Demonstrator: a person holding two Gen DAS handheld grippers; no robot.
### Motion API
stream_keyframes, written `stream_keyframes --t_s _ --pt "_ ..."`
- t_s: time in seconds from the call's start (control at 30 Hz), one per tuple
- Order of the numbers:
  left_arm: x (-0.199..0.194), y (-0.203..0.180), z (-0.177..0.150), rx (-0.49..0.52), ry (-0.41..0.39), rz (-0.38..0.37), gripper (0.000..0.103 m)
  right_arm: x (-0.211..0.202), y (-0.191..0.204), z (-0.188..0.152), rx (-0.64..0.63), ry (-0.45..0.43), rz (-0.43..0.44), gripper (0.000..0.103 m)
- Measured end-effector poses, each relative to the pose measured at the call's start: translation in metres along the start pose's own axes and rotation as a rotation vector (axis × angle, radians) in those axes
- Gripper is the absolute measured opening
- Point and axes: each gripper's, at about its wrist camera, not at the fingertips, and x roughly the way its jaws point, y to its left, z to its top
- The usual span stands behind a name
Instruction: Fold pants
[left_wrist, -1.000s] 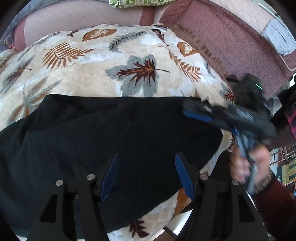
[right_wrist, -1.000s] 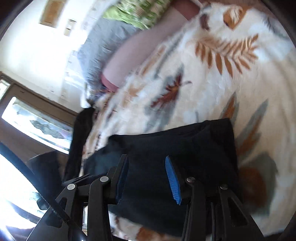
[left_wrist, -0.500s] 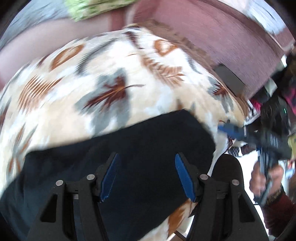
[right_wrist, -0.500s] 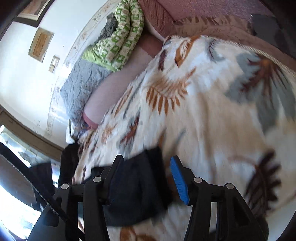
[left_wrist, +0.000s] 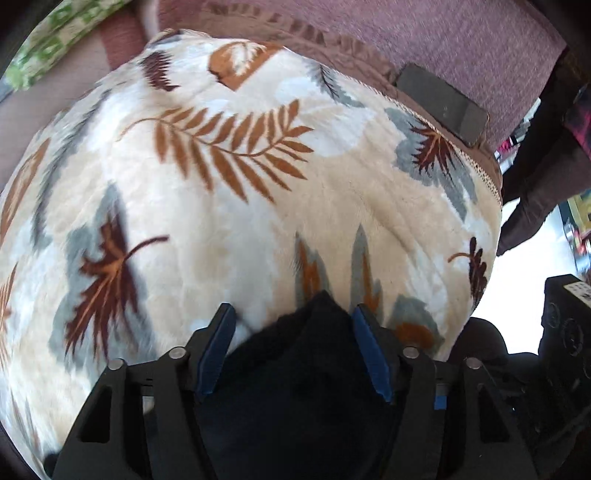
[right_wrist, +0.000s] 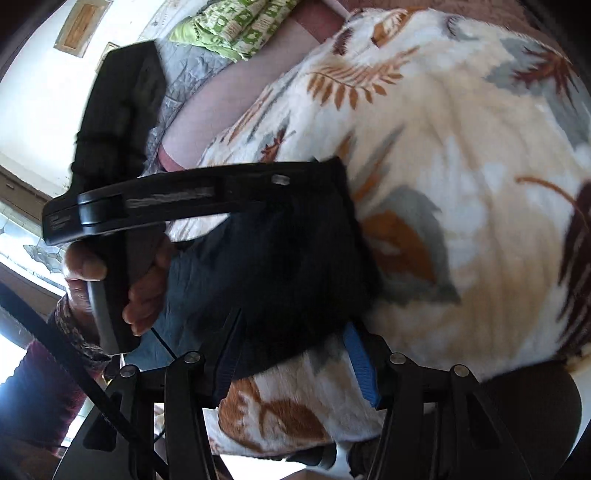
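Note:
The black pants (left_wrist: 306, 373) lie folded on a leaf-print blanket (left_wrist: 258, 206) near the bed's front corner. My left gripper (left_wrist: 293, 339) is open, its blue-padded fingers (left_wrist: 218, 347) astride the pants' pointed end; only that end shows here. In the right wrist view the pants (right_wrist: 288, 251) lie as a dark bundle, and the left gripper's body (right_wrist: 192, 195), held by a hand, reaches over them. My right gripper (right_wrist: 291, 347) is open, its jaws straddling the near edge of the bundle. Whether either gripper touches the cloth is unclear.
A maroon sofa or headboard (left_wrist: 424, 40) with a dark flat device (left_wrist: 443, 103) on it runs behind the blanket. A green patterned pillow (right_wrist: 236, 26) and grey quilt (right_wrist: 192, 70) lie at the far end. The bed edge drops off at the right (left_wrist: 495, 229).
Both grippers swung toward the bed's corner. The wide spread of black pants shrank to a small bundle between the jaws, and the left gripper now crosses the right view.

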Motion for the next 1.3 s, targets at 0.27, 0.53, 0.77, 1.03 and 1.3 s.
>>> stream_keyframes --t_s 0.27,0.53,0.77,1.03,1.3 --pt "-0.006 -0.018 -0.001 0.124 0.001 0.005 0.021 0.012 0.005 0.007 0.003 -0.061 -0.009 0.021" --pt "-0.078 0.024 -0.040 -0.072 -0.174 -0.049 0.020 0.008 0.063 0.018 -0.143 -0.071 -0.017 0.020" --pt "-0.138 0.084 -0.115 -0.316 -0.321 -0.063 0.020 0.042 0.147 0.018 -0.379 0.028 0.002 0.020" --pt "-0.155 0.157 -0.214 -0.617 -0.393 -0.078 0.022 0.113 0.217 -0.019 -0.577 0.192 -0.016 0.020" --pt "-0.216 0.175 -0.314 -0.853 -0.544 0.037 0.053 0.158 0.244 -0.051 -0.598 0.357 0.087 0.051"
